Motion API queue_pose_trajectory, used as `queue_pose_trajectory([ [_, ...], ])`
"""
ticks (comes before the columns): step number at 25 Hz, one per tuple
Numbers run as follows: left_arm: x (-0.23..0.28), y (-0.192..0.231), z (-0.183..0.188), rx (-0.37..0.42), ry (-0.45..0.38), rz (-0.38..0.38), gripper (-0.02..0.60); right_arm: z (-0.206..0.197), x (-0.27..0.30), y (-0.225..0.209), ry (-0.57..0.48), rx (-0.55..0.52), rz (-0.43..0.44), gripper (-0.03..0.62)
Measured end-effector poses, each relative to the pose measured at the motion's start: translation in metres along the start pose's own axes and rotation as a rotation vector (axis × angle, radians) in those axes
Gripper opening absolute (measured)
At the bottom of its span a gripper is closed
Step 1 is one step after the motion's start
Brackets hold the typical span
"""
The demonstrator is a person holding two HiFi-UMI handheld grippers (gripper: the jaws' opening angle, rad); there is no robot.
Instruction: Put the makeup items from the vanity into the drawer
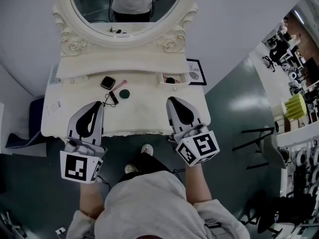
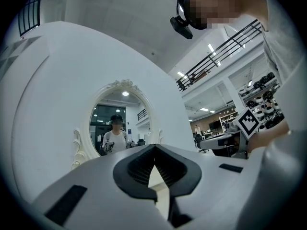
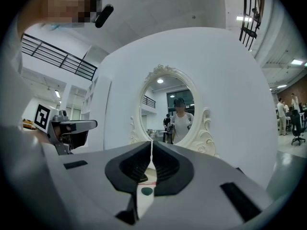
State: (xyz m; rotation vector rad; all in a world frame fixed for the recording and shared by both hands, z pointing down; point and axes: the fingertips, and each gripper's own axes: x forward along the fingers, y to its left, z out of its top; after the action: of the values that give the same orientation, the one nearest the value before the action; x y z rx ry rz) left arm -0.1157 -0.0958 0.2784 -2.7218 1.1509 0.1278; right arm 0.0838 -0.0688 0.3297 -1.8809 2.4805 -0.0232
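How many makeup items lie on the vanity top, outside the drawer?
4, clustered left of centre: black compact, pink stick, green disc, black tube. More may be hidden.

White vanity top [image 1: 149, 114], bare near edge; black compact [image 1: 107, 82], pink stick [image 1: 121, 85], dark tube [image 1: 113, 97], green disc [image 1: 124, 93] clustered far, left of centre.

The white vanity [image 1: 149, 111] carries four small makeup items, grouped left of centre on its counter. A black square compact [image 1: 107, 82] lies flat nearest the mirror, with a slim pink stick [image 1: 121, 85] angled just beside it. Below them a short black tube [image 1: 113, 97] lies on its side, and a dark green round pot [image 1: 124, 93] sits just to its right. At the back right a small drawer [image 1: 180, 78] stands open, holding one dark item [image 1: 170, 80] too small to identify.
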Motion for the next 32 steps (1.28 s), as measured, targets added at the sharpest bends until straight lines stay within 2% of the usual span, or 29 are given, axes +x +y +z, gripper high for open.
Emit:
queue_pose_trajectory([
  [16, -0.025, -0.008, 0.021, 0.02, -0.033, 0.05, 0.015, 0.022, -0.014, 0.017, -0.064, -0.021, 0.055, 0.026],
  [32, -0.05, -0.054, 0.041, 0.005, -0.033, 0.107, 0.014, 0.029, -0.057, 0.033, -0.062, -0.04, 0.141, 0.026],
])
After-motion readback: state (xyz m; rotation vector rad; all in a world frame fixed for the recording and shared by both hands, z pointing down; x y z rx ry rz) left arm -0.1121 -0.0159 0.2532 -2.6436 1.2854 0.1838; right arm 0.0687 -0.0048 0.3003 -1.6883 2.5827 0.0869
